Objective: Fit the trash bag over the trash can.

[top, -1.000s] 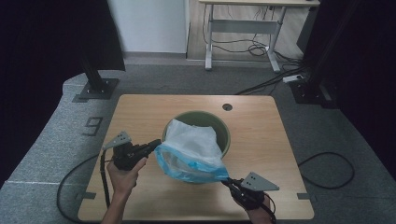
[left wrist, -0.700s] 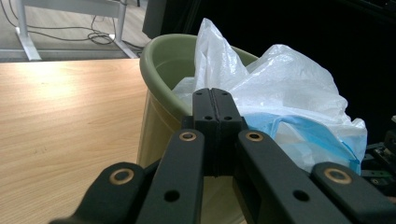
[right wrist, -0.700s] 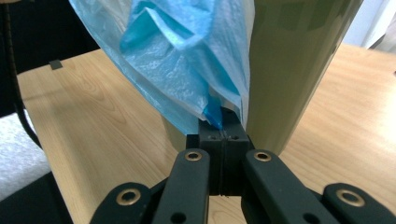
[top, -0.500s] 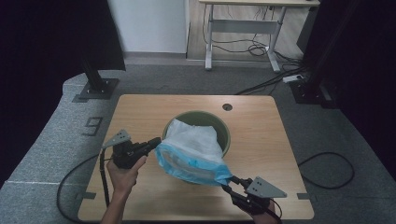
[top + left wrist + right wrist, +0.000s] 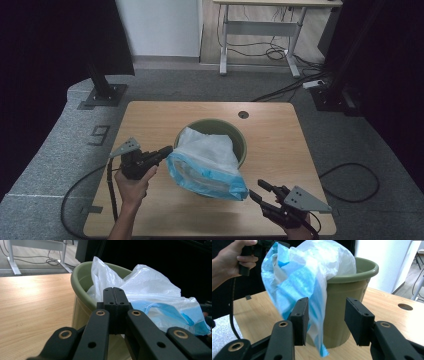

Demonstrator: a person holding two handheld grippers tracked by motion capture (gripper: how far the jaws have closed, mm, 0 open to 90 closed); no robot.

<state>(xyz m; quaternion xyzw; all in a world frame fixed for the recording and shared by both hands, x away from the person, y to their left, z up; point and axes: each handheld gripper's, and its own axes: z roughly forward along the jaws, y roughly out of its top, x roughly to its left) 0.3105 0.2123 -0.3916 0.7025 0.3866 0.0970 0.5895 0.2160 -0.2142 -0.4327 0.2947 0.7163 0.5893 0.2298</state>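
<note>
Left gripper point(image 5: 161, 152) sits at the bag's point(image 5: 207, 162) left edge, jaws clenched tight on the plastic there. The white-and-blue bag spills out of the green bin point(image 5: 239, 137) mid-surface point(image 5: 150, 117), draping forward. Right gripper point(image 5: 260, 192) just beside its hanging corner, jaws just opening, released, not touching the plastic.

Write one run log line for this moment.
left gripper: shut on bag | right gripper: open, just released | bag: draped over bin

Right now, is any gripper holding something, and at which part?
The left gripper pinches the plastic bag at its left edge. The right gripper, jaws just opened, holds nothing.
</note>
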